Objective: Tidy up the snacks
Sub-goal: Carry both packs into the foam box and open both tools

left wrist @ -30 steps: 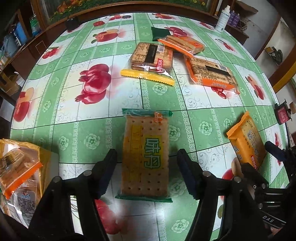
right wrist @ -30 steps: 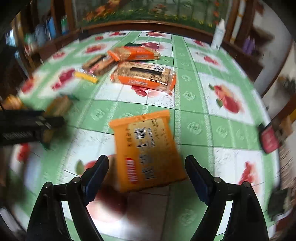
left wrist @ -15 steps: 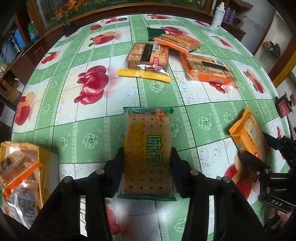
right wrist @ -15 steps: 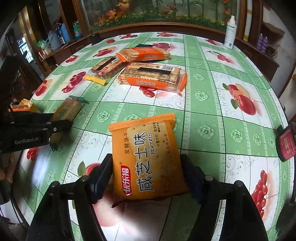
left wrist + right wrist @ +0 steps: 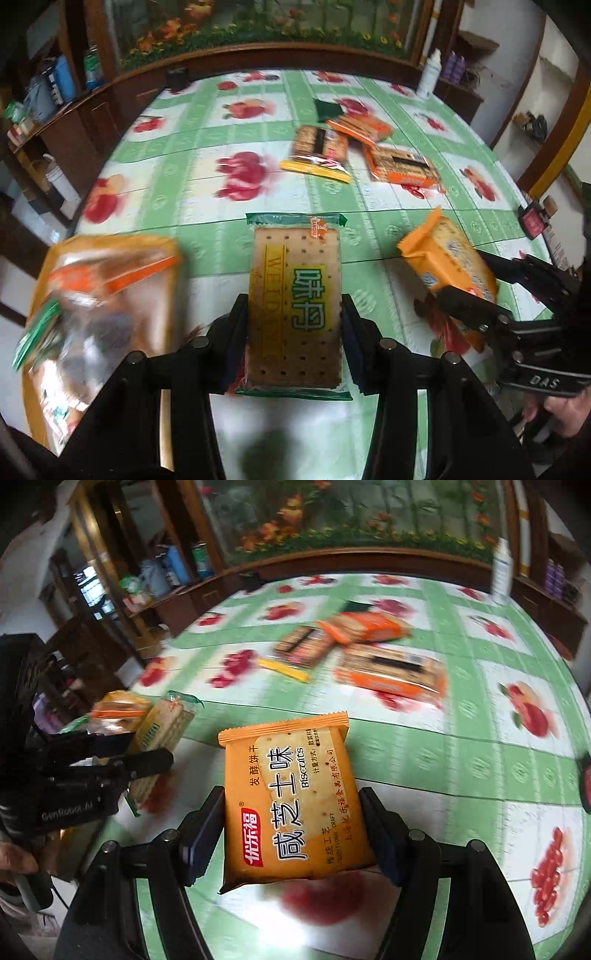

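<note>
Jaws of the left gripper clamp the long sides of the green cracker pack; the right gripper likewise pinches the orange biscuit pack, both above the tabletop. Light, slick film over brittle crackers: I'd squeeze the edges gently. Other packs lie beyond.

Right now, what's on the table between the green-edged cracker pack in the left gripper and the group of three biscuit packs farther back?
Nothing: only bare green fruit-print tablecloth lies between the green-edged cracker pack and the three biscuit packs, as the left wrist view shows.
</note>
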The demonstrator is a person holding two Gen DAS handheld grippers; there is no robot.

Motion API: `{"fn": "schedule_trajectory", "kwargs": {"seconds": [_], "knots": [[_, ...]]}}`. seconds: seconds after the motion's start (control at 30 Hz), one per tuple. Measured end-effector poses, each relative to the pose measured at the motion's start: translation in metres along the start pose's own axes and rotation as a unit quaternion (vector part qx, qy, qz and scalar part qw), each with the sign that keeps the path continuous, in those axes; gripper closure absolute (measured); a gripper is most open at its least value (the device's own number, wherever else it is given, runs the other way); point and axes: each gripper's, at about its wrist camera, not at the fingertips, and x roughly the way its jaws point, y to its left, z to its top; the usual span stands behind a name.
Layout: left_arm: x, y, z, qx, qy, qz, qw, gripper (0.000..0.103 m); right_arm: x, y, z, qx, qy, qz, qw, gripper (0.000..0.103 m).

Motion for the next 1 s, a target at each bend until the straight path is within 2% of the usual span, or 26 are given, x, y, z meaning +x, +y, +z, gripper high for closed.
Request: {"fn": "schedule_trajectory", "kwargs": {"seconds": [0.2,0.47,0.73,1.0], "knots": [[-0.05,0.049,-0.026,-0.035,-0.038,0.022,0.9984,0.054,0.003,0.053,0.01,-0.048,-0.003,0.05,0.998,0.032],[-0.087,0.127,-0.075,-0.106,-0.052,0.081,0.9897,0.054,0.016,0.143,0.027,-0.134,0.006,0.111,0.985,0.032],[-0.087,0.164,-0.121,-0.156,-0.042,0.11,0.9806,0.054,0.052,0.224,0.02,-0.21,0.036,0.156,0.965,0.032],[-0.073,0.172,-0.141,-0.171,-0.04,0.128,0.9761,0.054,0.081,0.252,-0.003,-0.236,0.078,0.165,0.955,0.033]]}}
